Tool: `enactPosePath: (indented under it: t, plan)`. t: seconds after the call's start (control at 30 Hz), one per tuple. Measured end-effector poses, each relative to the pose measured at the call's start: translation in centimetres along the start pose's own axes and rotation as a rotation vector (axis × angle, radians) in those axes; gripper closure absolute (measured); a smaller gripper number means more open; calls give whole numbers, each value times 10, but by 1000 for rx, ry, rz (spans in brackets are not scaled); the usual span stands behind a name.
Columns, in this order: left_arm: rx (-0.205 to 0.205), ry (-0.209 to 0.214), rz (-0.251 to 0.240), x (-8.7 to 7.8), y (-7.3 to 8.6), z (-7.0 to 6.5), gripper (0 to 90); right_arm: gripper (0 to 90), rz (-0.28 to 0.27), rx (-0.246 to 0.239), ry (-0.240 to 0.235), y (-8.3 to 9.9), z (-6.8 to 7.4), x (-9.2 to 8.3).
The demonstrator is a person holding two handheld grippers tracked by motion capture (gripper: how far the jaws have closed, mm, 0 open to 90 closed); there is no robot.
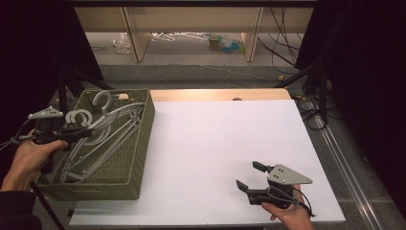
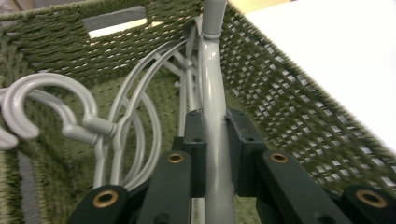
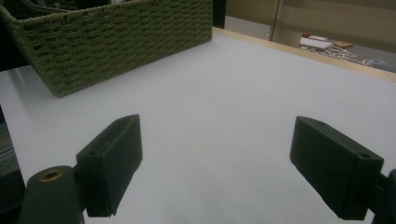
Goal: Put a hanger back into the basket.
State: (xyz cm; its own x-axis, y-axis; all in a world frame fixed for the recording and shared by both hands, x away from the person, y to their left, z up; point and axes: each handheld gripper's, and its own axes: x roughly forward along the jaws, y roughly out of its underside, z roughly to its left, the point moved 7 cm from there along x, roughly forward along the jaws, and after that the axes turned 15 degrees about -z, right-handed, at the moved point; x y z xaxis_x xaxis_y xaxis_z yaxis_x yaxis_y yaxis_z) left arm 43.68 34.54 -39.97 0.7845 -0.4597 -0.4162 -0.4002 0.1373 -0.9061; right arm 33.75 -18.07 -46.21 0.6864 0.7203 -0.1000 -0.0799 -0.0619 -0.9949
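**Left gripper pinches a hanger in the basket**

The left gripper reaches into the green woven basket at the table's left side, its jaws pressed tight on the grey bar of a hanger that lies among other grey hangers. The right gripper rests low near the front right of the white table, jaws spread wide with nothing between them.

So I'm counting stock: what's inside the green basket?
Grey hangers lie piled in the basket; the left hand-held gripper is shut on one. How many lie underneath is hidden.
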Motion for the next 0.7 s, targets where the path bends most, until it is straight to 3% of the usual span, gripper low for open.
enactPosePath:
  t: [0.07, 0.17, 0.37, 0.43, 0.57, 0.6, 0.7]
  plan:
    - [7, -16, 5, 1, 1, 2, 785, 178, -2, 0, 0, 0, 0, 0]
    - [36, -75, 72, 4, 11, 12, 785, 178, 1, 0, -2, 0, 0, 0]
    - [-35, -90, 33, 7, 20, 19, 784, 178, 5, -3, -6, 0, 0, 0]
    - [-59, -100, 56, 7, 28, 23, 781, 178, 9, 4, -8, 1, 1, 0]
    - [-64, -107, 79, 8, 36, 28, 767, 178, 3, 0, -3, 0, 0, 0]
    - [-37, -98, 113, 5, 39, 31, 767, 178, 3, 0, -3, 0, 0, 0]
    - [-37, -102, 136, 7, 47, 33, 757, 178, 1, 0, -2, 0, 0, 0]
